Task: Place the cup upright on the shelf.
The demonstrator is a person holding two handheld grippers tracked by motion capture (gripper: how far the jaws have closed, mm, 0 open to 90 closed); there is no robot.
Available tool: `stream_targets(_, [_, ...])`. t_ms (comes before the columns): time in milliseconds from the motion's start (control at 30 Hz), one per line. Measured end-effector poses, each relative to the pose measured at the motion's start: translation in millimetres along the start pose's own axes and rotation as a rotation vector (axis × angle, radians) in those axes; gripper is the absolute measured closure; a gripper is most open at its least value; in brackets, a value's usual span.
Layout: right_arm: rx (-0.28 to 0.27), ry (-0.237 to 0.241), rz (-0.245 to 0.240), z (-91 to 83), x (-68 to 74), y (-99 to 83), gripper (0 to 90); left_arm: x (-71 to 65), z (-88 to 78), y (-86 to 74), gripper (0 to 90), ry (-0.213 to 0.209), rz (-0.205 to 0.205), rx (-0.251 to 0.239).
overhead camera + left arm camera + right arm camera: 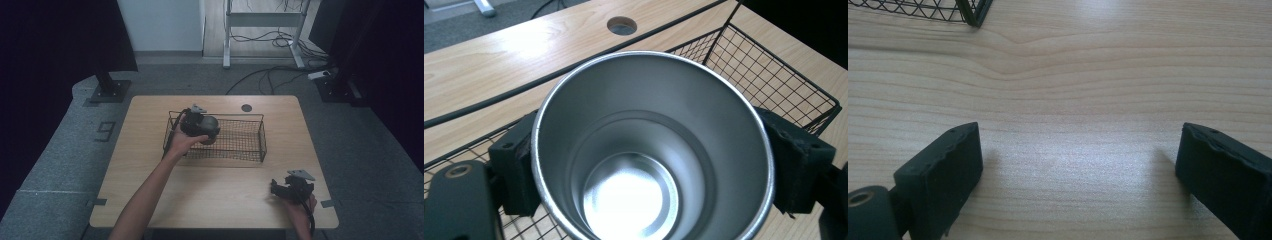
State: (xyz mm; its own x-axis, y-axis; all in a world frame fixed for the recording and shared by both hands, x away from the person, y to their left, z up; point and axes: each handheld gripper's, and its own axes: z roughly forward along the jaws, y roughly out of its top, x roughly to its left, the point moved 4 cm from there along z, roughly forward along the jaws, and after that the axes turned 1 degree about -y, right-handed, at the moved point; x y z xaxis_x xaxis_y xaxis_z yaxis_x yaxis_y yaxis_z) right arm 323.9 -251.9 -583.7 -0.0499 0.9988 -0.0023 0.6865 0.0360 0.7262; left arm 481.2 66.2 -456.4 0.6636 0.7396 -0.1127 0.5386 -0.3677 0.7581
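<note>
- Held between the two black jaws of the left gripper (651, 165): a steel cup (649, 150), mouth turned toward the camera, pads pressed on its outer wall on both sides.
- Cut off at the bottom of the left gripper view: the cup's near rim and lower wall; outer surface almost wholly hidden behind its own mouth.
- Bright glare on the cup's inner floor, so nothing to be made out there.
- In the high view, hard to read: left gripper (200, 126) and cup (210, 129) merged into one dark lump over the left end of the wire basket (250, 145), with the left hand (185, 142) wrapped around the body.
- Impossible to tell whether the cup touches the basket mesh or hangs just above it.
- Beyond the cup: basket rim, then a round hole (622, 25) in the table (499, 55).
- Right gripper (1080, 170) wide open, nothing between the jaws, bare wood grain in the gap; basket corner (970, 12) ahead and off to its left, cut by the frame edge.
- Seen from above: right gripper (292, 187) low over the table's near right corner, well apart from the basket.
- Surface: pale wood-grain tabletop.
- Room: dim, grey carpet floor (60, 150), dark curtains at both sides, a white desk frame (262, 30) and loose cables (270, 75) beyond.
</note>
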Motion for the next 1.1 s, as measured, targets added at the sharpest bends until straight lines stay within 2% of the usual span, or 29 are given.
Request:
stream_targets(333, [0.0,0.0,0.0,0.0,0.0,0.0,4.9,-2.7,12.9,-3.7,14.4,-0.008,0.002,0.024])
stream_targets(700, [0.0,0.0,0.0,0.0,0.0,0.0,4.9,3.3,25.0,-11.1,14.4,-0.013,-0.039,0.05])
stream_targets(1100, [-0.001,0.0,0.0,0.1,0.0,0.0,4.9,9.0,33.2,-17.1,14.4,-0.009,-0.049,0.079])
